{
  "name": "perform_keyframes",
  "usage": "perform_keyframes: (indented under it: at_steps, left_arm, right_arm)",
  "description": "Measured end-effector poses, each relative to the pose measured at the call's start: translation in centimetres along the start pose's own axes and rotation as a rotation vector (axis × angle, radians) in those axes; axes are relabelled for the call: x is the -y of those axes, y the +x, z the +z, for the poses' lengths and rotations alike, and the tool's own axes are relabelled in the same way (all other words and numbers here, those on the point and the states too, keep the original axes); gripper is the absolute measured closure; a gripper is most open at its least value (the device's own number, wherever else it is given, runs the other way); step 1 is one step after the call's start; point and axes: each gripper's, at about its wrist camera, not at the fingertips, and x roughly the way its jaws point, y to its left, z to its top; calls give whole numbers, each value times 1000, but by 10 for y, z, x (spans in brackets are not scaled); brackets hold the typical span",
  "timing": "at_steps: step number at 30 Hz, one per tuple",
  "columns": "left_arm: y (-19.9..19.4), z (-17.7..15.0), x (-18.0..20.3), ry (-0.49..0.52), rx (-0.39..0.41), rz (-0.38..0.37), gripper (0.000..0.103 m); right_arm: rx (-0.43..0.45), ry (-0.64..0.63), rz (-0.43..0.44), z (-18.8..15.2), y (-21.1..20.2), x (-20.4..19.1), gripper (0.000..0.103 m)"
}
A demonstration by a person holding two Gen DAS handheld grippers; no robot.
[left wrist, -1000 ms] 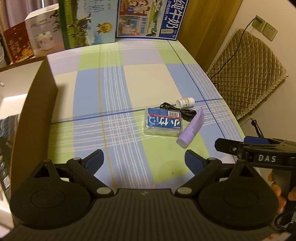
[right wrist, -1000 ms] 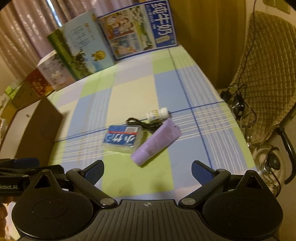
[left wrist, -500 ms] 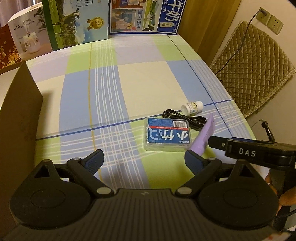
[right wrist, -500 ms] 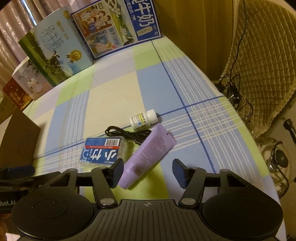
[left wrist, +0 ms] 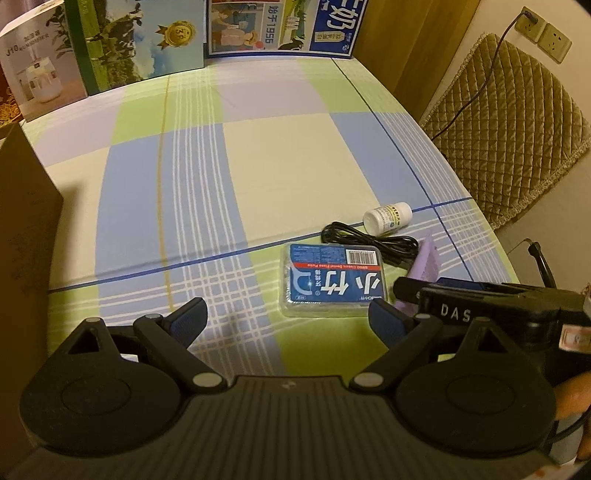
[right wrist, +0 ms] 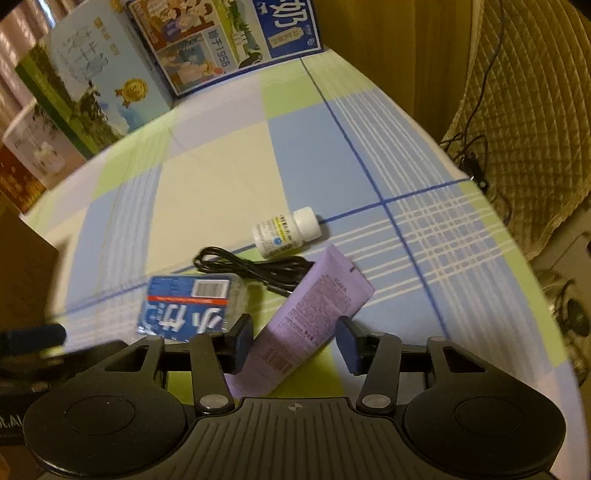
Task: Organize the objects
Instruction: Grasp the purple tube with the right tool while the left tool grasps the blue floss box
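Note:
On the checked tablecloth (left wrist: 288,162) lie a blue-labelled clear box (left wrist: 334,280), a black cable (left wrist: 369,242), a small white bottle (left wrist: 386,218) on its side and a purple tube (left wrist: 424,258). My left gripper (left wrist: 288,314) hangs open just short of the blue box, with nothing between its fingers. In the right wrist view the purple tube (right wrist: 314,306) lies between the jaws of my right gripper (right wrist: 295,339). Those jaws are closing, and a gap still shows at the right pad. The blue box (right wrist: 184,310), cable (right wrist: 255,266) and bottle (right wrist: 284,230) lie beyond and to the left.
A brown cardboard box wall (left wrist: 22,240) stands at the left. Printed cartons (left wrist: 140,40) and a blue milk carton (left wrist: 280,26) line the back edge. A quilted chair cushion (left wrist: 509,118) and a wall socket (left wrist: 550,35) lie past the table's right edge.
Both grippers have come down and forward toward the objects. The right jaws have narrowed from wide open to either side of the purple tube. The left jaws stayed wide.

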Motion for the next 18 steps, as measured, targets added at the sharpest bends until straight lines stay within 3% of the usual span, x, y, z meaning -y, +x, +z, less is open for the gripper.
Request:
perform_keyframes:
  at_steps: [7, 11, 18]
  left_arm:
    - [15, 4, 14, 19, -9, -32, 10]
    - [28, 6, 23, 35, -16, -44, 9]
    - [56, 11, 36, 66, -43, -9, 7]
  right_arm:
    - [-14, -63, -32, -3, -5, 16, 72]
    - [-1, -56, -71, -4, -6, 36, 74]
    - [34, -2, -57, 3, -9, 64, 73]
